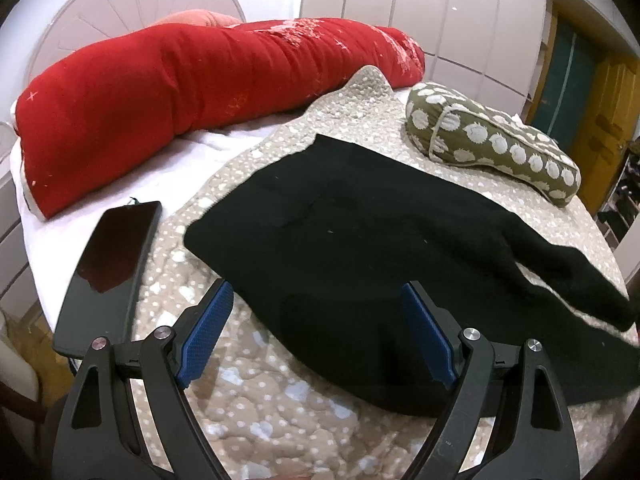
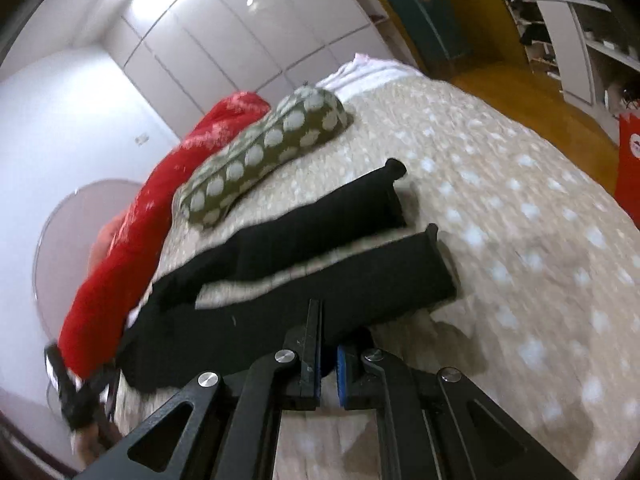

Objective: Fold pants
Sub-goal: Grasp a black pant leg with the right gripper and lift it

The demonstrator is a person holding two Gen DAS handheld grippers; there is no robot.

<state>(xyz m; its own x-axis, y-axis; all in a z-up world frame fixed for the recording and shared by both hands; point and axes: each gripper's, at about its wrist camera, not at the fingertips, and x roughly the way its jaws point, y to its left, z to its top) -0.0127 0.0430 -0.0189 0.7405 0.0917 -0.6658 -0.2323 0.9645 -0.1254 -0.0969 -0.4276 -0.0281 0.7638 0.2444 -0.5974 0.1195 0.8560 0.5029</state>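
Observation:
Black pants lie spread on a beige spotted quilt, waist end toward the left gripper, legs running to the right. My left gripper is open, its blue pads either side of the waist edge, just above the cloth. In the right wrist view the two pant legs lie apart, cuffs toward the foot of the bed. My right gripper is nearly closed on the edge of the near pant leg, with black cloth between the blue pads.
A long red pillow lies across the head of the bed. An olive polka-dot cushion sits beyond the pants. A black phone lies on the white sheet at the left. White wardrobes stand behind.

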